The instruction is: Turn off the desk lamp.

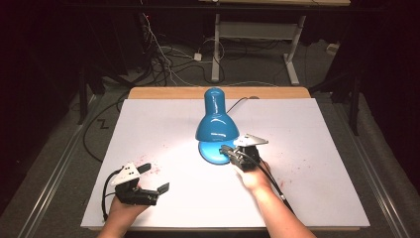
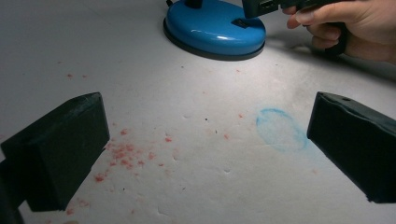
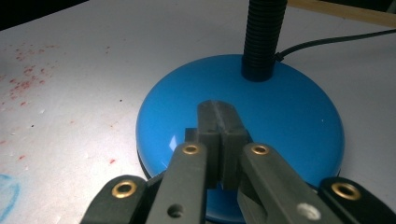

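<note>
A blue lamp (image 1: 216, 124) stands mid-table, lit. The right gripper (image 3: 222, 122), jaws pressed together, rests over the lamp's base (image 3: 289, 116). The left gripper (image 1: 153, 178), jaws wide, hovers near-left above the white sheet (image 1: 163, 124).

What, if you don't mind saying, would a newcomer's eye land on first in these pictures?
Probably the glossy blue desk lamp in the middle of the white paper-covered table, lit and casting a bright pool around its round blue base. Next, the right claw, jaws closed together, poised over that base, while the left claw waits wide open near the front-left edge, over scattered red specks.
</note>
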